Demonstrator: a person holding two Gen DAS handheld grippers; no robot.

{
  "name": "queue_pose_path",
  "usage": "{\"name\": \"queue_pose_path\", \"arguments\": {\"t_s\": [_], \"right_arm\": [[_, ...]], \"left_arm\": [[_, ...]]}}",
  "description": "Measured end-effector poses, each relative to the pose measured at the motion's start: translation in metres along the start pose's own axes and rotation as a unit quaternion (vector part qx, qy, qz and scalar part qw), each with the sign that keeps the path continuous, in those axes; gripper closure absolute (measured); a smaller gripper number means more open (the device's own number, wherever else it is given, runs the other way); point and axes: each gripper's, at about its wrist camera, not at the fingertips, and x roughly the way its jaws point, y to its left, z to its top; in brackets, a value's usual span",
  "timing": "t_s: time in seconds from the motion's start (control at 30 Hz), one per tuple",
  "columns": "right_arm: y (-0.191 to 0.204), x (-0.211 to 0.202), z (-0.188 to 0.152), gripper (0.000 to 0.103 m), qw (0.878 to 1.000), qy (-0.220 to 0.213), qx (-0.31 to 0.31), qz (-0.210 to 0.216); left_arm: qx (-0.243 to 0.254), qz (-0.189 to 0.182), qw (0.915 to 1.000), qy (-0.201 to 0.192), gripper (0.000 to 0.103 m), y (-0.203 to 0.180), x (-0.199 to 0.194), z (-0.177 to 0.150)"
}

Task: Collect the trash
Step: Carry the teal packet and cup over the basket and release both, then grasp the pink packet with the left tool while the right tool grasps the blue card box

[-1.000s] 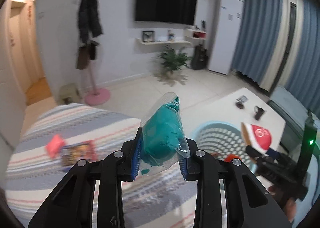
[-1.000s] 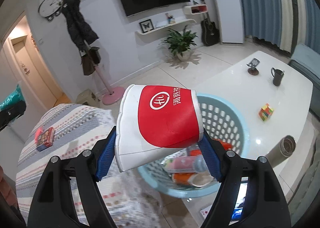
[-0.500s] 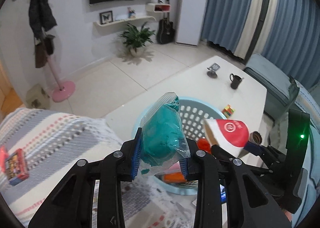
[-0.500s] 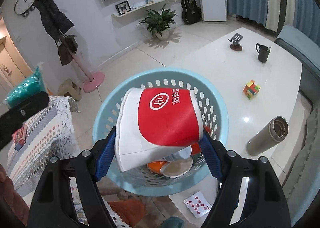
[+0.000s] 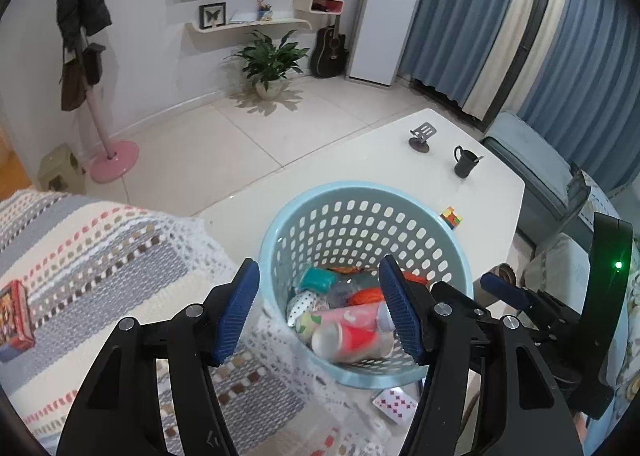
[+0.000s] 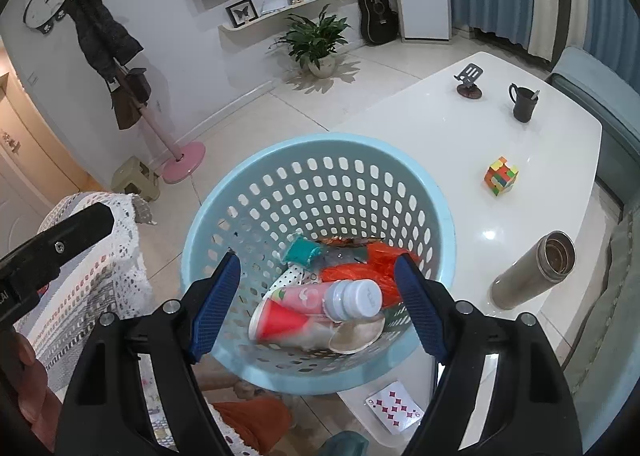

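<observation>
A light blue perforated basket [image 5: 360, 195] [image 6: 320, 147] stands on the white table's near end. Inside lie the red and white paper cup [image 5: 348, 340] [image 6: 280, 322], the teal bag [image 5: 318, 279] [image 6: 302, 250], a pink bottle with a white cap [image 6: 340, 298], orange wrappers [image 6: 360, 268] and other trash. My left gripper [image 5: 320, 312] is open and empty above the basket's near rim. My right gripper [image 6: 320, 304] is open and empty above the basket; its fingertips [image 5: 500, 290] show at the right of the left wrist view.
On the white table [image 6: 440, 127] stand a colour cube [image 6: 501, 175], a black mug [image 6: 524, 101], a phone stand [image 6: 469, 81] and a steel flask [image 6: 536, 270]. A playing card [image 6: 394, 408] lies at the near edge. A crocheted-covered surface [image 5: 100, 256] with a small box [image 5: 14, 320] is to the left.
Both grippers have opened over the basket. The teal bag and the red and white cup have dropped out of them and now lie inside the basket.
</observation>
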Motion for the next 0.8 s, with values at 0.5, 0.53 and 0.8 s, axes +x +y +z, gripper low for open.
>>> {"name": "queue_pose_path", "arguments": {"t_s": [0.5,0.53,0.8], "right_arm": [[0.052,-0.029,-0.005,0.028,0.998,-0.021,-0.046,0.022],[0.057,-0.03,-0.006,0.028,0.998,-0.022,-0.05,0.024],[0.1,-0.036,-0.009,0.027,0.995,-0.025,-0.086,0.037]], "left_arm": [[-0.057,0.022,0.9968,-0.051,0.042,0.046,-0.061,-0.011],[-0.062,0.025,0.9962,-0.055,0.042,0.053,-0.066,-0.013],[-0.101,0.069,0.989,-0.084,0.042,0.108,-0.102,-0.028]]}}
